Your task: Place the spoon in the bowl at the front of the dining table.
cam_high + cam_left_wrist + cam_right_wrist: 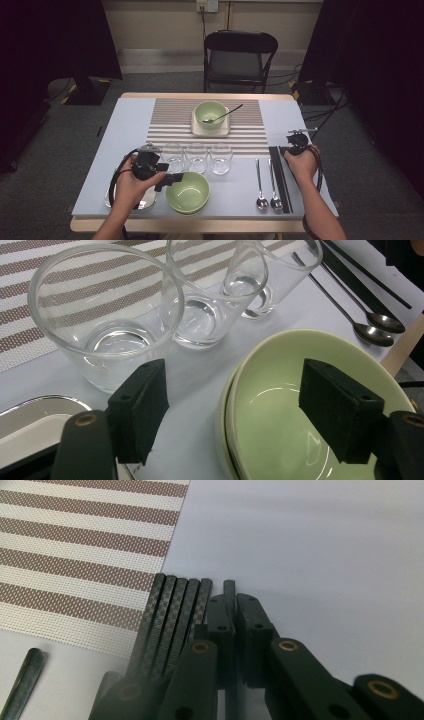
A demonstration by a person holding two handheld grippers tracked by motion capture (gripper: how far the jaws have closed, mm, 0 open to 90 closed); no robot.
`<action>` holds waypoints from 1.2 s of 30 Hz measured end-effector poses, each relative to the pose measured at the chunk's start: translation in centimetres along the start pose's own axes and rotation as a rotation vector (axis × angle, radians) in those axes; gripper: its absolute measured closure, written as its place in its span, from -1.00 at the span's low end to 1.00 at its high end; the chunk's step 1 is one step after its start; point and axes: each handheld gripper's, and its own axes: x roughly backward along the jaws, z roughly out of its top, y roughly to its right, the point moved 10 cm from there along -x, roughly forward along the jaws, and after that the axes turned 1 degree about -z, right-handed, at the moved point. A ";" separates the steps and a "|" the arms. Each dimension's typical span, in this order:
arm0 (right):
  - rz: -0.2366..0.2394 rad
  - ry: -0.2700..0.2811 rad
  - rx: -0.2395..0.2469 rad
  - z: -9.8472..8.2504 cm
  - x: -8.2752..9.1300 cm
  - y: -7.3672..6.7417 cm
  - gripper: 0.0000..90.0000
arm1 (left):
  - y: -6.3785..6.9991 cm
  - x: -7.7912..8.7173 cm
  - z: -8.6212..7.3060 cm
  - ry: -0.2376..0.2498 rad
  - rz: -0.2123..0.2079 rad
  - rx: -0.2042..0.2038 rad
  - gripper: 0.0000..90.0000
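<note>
Right gripper (234, 615) clenched on one thin black chopstick (229, 587), four more at its 9 o'clock. Left gripper (232, 405) released above green ceramic bowl (280, 405).

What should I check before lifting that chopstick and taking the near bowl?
1. Right gripper shut on one chopstick: ok.
2. Other four chopsticks outside its grip: ok.
3. Left gripper open over the near bowl rim: ok.
4. Pads touching the bowl: cannot tell.
5. Nearest glass close beside the left jaw: not ok.
6. Spoons apart from the chopsticks: ok.
</note>
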 end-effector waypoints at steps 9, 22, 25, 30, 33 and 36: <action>0.016 -0.003 -0.041 0.0 0.0 0.1 0.91 | 0.0 -0.2 0.0 -0.003 0.002 0.002 -0.39; 0.047 0.033 -0.061 1.4 1.1 -0.1 0.92 | -0.1 0.0 0.1 0.002 0.001 0.009 -0.40; 0.054 0.045 -0.062 2.0 1.6 -0.2 0.92 | -0.1 0.1 0.2 0.006 0.001 0.010 -0.40; 0.072 0.078 -0.068 3.0 2.6 -0.3 0.92 | -0.1 0.1 0.2 0.004 0.001 0.006 -0.40; 0.065 0.092 -0.064 3.6 3.1 -0.3 0.92 | 0.0 0.0 0.2 0.006 -0.002 0.008 -0.40; 0.071 0.104 -0.078 3.7 3.0 -0.1 0.92 | 0.0 0.0 0.2 0.000 -0.004 0.004 -0.40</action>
